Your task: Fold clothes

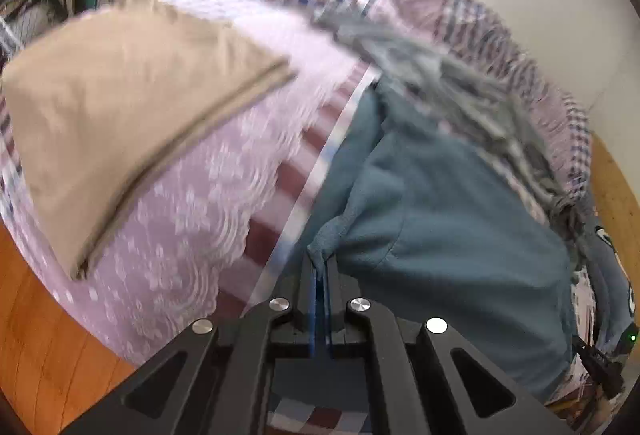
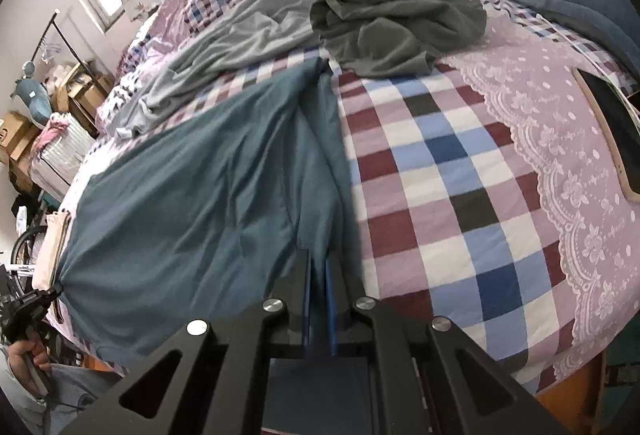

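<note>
A teal garment (image 2: 200, 175) lies spread on the checked bed cover (image 2: 440, 175), stretched between both grippers. In the left wrist view my left gripper (image 1: 320, 267) is shut on a bunched corner of the teal garment (image 1: 440, 215). The right wrist view shows the same left gripper (image 2: 56, 291) at the far left, held by a hand (image 2: 28, 355), with the cloth pulled to a point. My right gripper (image 2: 319, 267) is shut on the garment's other edge, and cloth runs down between its blue pads.
A folded beige garment (image 1: 120, 95) rests on the lace cover near the bed's edge. A crumpled dark green garment (image 2: 400, 23) and a light grey one (image 2: 240, 35) lie further back. A dark tablet (image 2: 616, 131) lies at the right; boxes and clutter (image 2: 40, 139) stand beside the bed.
</note>
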A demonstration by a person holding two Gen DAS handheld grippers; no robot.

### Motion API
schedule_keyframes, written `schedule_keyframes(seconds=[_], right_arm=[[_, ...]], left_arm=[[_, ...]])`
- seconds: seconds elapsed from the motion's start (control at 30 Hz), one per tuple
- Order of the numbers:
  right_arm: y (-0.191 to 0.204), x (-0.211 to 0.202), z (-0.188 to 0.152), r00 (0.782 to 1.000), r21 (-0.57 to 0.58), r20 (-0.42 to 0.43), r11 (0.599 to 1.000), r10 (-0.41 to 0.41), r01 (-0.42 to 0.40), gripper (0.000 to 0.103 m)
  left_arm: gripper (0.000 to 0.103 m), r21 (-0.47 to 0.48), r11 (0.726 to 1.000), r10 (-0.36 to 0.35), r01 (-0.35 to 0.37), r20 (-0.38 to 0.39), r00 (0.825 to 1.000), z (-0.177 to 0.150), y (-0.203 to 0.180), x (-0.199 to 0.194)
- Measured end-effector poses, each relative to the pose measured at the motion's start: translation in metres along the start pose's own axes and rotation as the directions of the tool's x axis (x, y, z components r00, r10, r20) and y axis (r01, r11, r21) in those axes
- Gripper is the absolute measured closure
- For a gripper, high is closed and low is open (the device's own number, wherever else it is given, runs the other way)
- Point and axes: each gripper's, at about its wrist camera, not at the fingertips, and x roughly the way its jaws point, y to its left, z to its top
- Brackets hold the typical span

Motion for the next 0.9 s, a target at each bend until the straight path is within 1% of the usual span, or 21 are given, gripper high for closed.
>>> schedule_keyframes(seconds=[0.17, 0.23, 0.3, 0.33, 0.37, 0.4, 0.47, 0.53, 0.6, 0.63, 0.67, 0.7, 0.73, 0.8, 0.83, 0.9], right_arm=[[0.002, -0.002, -0.001, 1.000, -0.018, 0.005, 1.000, -0.018, 0.018, 0.096], [0.004, -0.008, -0.001, 0.999, -0.029, 0.022, 0.999, -0.030, 0.030, 0.096], [0.006, -0.014, 0.000, 0.998, -0.033, 0.044, 0.999, -0.041, 0.043, 0.095], [0.007, -0.017, 0.000, 0.997, -0.033, 0.056, 0.998, -0.047, 0.049, 0.093], [0.007, -0.020, 0.001, 0.996, -0.033, 0.068, 0.998, -0.053, 0.055, 0.087], [0.008, -0.023, 0.001, 0.995, -0.033, 0.080, 0.998, -0.059, 0.062, 0.079], [0.011, -0.029, 0.002, 0.992, -0.033, 0.105, 0.997, -0.065, 0.069, 0.071], [0.015, -0.034, 0.003, 0.989, -0.040, 0.131, 0.997, -0.063, 0.069, 0.070], [0.024, -0.038, 0.004, 0.986, -0.065, 0.157, 0.996, -0.051, 0.061, 0.067], [0.030, -0.038, 0.005, 0.986, -0.080, 0.163, 0.995, -0.041, 0.055, 0.066], [0.035, -0.039, 0.005, 0.985, -0.096, 0.168, 0.994, -0.032, 0.049, 0.065], [0.041, -0.038, 0.005, 0.985, -0.112, 0.170, 0.993, -0.023, 0.042, 0.065], [0.048, -0.036, 0.005, 0.986, -0.130, 0.166, 0.991, -0.014, 0.036, 0.065], [0.061, -0.031, 0.005, 0.987, -0.163, 0.158, 0.986, 0.003, 0.024, 0.064], [0.067, -0.028, 0.005, 0.988, -0.178, 0.154, 0.984, 0.011, 0.017, 0.064], [0.080, -0.024, 0.005, 0.989, -0.205, 0.146, 0.979, 0.027, 0.004, 0.064]], left_arm=[[0.102, -0.008, 1.000, 0.020, -0.020, 0.012, 1.000, -0.002, -0.001, 0.002], [0.102, -0.011, 1.000, 0.014, -0.013, 0.042, 0.999, -0.001, 0.001, -0.002], [0.102, -0.017, 1.000, 0.015, -0.015, 0.043, 0.999, -0.002, 0.003, -0.003], [0.102, -0.021, 1.000, 0.018, -0.017, 0.036, 0.999, 0.000, 0.004, 0.001], [0.102, -0.025, 1.000, 0.020, -0.019, 0.027, 0.999, 0.002, 0.005, 0.005], [0.102, -0.029, 0.999, 0.019, -0.018, 0.020, 1.000, 0.003, 0.006, 0.007], [0.101, -0.036, 0.999, 0.015, -0.015, 0.006, 1.000, 0.004, 0.007, 0.011], [0.100, -0.034, 0.999, 0.016, -0.015, 0.004, 1.000, 0.004, 0.008, 0.011], [0.094, -0.014, 1.000, 0.025, -0.025, -0.001, 1.000, 0.003, 0.006, 0.011], [0.094, -0.010, 1.000, 0.021, -0.021, 0.000, 1.000, 0.002, 0.005, 0.010], [0.090, -0.007, 1.000, 0.016, -0.016, 0.001, 1.000, 0.002, 0.005, 0.008], [0.081, -0.007, 1.000, 0.010, -0.010, 0.008, 1.000, 0.001, 0.006, 0.005], [0.076, -0.013, 1.000, 0.003, -0.003, 0.017, 1.000, 0.000, 0.008, 0.001], [0.054, -0.029, 1.000, -0.003, 0.004, 0.033, 0.999, -0.002, 0.015, -0.006], [0.052, -0.038, 0.999, -0.001, 0.003, 0.036, 0.999, -0.003, 0.019, -0.009], [0.052, -0.059, 0.998, 0.004, -0.002, 0.036, 0.999, -0.005, 0.027, -0.013]])
